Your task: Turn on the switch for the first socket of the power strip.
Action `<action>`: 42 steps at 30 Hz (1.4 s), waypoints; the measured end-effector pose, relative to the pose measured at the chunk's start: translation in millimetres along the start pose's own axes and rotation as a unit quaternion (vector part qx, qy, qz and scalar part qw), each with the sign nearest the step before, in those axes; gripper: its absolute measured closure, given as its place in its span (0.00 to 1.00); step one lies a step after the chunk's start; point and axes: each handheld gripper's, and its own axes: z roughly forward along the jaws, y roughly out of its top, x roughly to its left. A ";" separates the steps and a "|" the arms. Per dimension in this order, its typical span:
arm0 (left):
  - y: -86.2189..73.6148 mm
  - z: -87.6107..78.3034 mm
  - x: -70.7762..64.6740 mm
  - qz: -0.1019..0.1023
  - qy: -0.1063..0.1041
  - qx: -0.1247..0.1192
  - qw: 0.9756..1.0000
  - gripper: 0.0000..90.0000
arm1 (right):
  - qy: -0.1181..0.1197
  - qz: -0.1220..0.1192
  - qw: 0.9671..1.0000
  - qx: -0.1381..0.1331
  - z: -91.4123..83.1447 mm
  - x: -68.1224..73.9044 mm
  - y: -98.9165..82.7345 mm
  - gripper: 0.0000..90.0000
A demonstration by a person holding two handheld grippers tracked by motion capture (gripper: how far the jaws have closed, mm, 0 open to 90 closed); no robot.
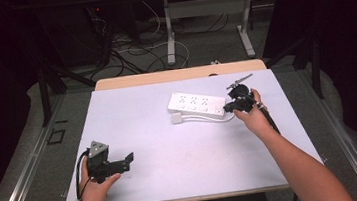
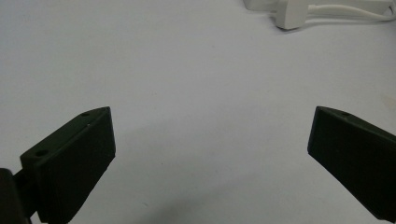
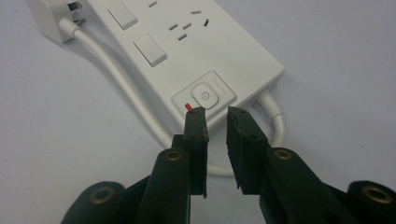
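The right claw has its two black jaws drawn close together, with only a narrow slot of air left between the tips, and nothing sits in that slot. The tips hang at the near end of the white plastic power strip, just above its round power button, beside a small red indicator light; whether they actually touch the casing cannot be told. The left claw stands wide open and holds nothing, its jaws framing bare table surface.

In the high view the power strip lies slantwise right of the middle of the white-topped table, toward the far edge. Its white cable curls out from under the button end and runs back along the strip's side to a white plug lying flat near the other end. The strip's far side is near the table's far edge, where a strip of wood shows; on the near side a broad stretch of open top reaches to the front edge. The right claw has room on its right as far as the table's right edge.

The right hand reaches forward with the forearm angled up from the lower right, the claw pointing left at the strip's right end. The left hand rests low near the front left corner, well apart from the strip, its claw aimed right.
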 end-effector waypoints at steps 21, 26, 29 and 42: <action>0.0 0.5 -0.5 0.000 -0.001 0.001 1.000 0.01 | -0.020 0.031 0.999 -0.001 15.9 22.2 27.1 1.00; -0.5 1.7 0.1 -0.002 0.000 -0.003 1.000 0.01 | -0.017 0.038 0.999 -0.004 21.8 25.7 32.1 1.00; -0.5 1.7 -0.2 -0.002 0.000 -0.003 1.000 0.01 | -0.009 0.052 0.999 -0.009 23.3 27.9 34.7 1.00; -0.3 2.1 -0.7 -0.001 -0.002 0.001 1.000 0.01 | 0.006 0.059 0.998 -0.018 33.8 30.0 37.2 1.00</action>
